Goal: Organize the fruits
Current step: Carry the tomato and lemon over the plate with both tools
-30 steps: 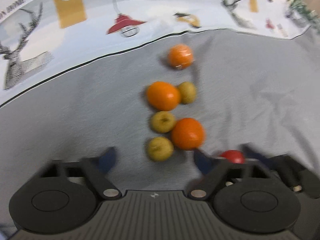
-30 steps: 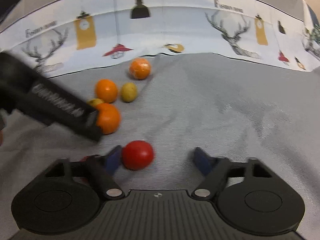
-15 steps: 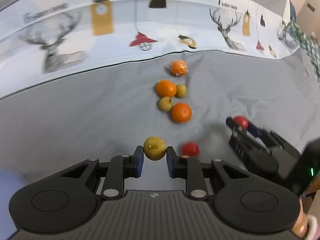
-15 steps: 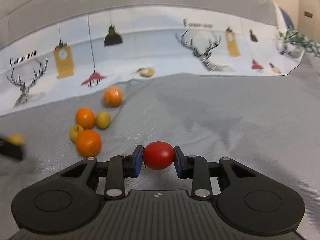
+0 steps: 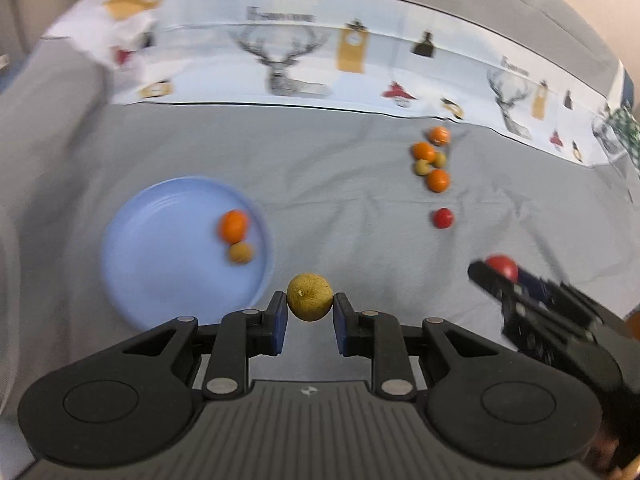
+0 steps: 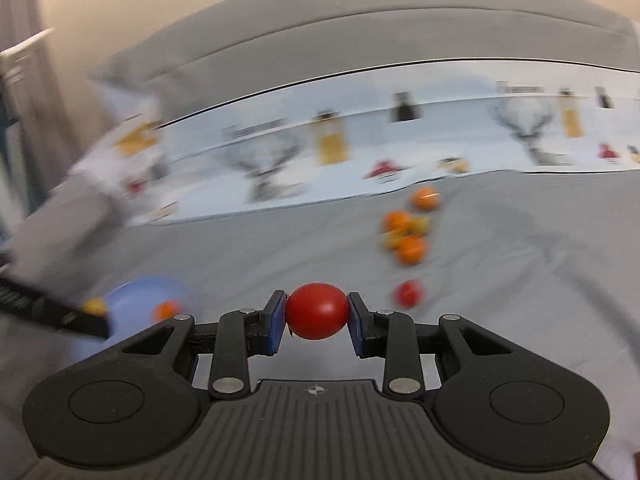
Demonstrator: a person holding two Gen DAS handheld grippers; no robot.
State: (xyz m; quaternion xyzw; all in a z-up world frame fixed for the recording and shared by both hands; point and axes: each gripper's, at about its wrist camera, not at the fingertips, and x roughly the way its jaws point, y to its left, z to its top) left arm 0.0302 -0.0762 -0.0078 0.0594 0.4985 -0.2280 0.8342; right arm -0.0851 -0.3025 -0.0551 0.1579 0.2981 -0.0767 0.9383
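Blue-padded, the left tool (image 5: 310,316) is clenched on a round yellow-green fruit (image 5: 309,297), held just right of the near rim of the round light-blue plate (image 5: 160,264). On that plate lie a small orange (image 5: 233,225) and a tan round fruit (image 5: 241,253), touching. The right tool (image 6: 317,320) grips a smooth red tomato (image 6: 317,311), well right of the plate. Farther right of the plate, on the grey cloth (image 5: 340,184), sits a cluster of oranges and yellow fruits (image 5: 432,160), with a second red tomato (image 5: 443,218) just nearer.

Yellow fruit (image 5: 309,298) between left fingers (image 5: 277,322)
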